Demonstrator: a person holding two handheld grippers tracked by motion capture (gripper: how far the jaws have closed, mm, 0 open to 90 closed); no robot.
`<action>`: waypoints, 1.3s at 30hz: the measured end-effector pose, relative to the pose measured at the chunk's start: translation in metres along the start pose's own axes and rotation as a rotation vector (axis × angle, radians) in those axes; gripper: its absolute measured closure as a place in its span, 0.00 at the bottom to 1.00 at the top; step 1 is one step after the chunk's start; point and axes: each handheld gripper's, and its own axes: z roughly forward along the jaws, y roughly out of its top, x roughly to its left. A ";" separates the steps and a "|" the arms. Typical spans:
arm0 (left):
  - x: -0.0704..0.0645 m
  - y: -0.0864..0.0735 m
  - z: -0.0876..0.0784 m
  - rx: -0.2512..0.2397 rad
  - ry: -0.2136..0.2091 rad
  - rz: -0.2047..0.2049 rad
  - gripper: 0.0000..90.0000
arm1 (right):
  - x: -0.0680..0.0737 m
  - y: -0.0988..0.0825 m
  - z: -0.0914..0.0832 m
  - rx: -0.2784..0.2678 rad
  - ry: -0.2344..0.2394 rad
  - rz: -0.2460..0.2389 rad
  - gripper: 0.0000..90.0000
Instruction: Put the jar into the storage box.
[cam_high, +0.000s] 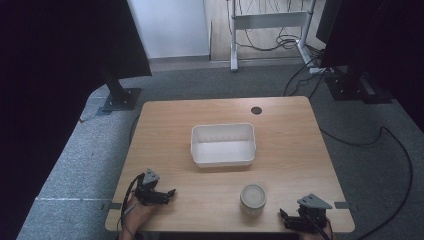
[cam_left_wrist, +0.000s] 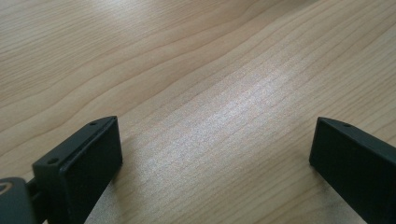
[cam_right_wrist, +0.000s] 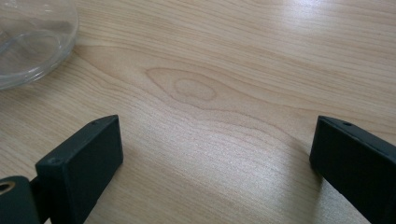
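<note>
Table (cam_high: 300, 150) of pale wood carries a white rectangular bin (cam_high: 223, 145) at centre, long axis crosswise. We note the clear lidded jar (cam_high: 253, 198) upright, near the right gripper (cam_high: 286, 218), to its left, path clear. Left gripper (cam_high: 170, 192) sits farther off. Both grippers gape, empty.

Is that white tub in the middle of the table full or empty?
Empty: the high view looks straight into the white tub and shows its bare white floor.

Clear round jar (cam_high: 253, 198), upright, lower centre-right of the high view, just below the white tub; its rim is at upper left of the right gripper view.
</note>
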 end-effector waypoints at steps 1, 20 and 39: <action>0.000 0.000 0.000 0.000 0.001 -0.002 0.02 | 0.000 0.000 0.000 0.000 0.001 -0.001 0.02; -0.001 -0.001 -0.001 0.001 0.012 -0.011 0.02 | 0.002 0.000 -0.003 0.031 0.020 -0.018 0.01; -0.002 -0.002 -0.002 0.005 0.020 -0.020 0.01 | 0.008 0.006 -0.009 0.015 0.051 -0.034 0.00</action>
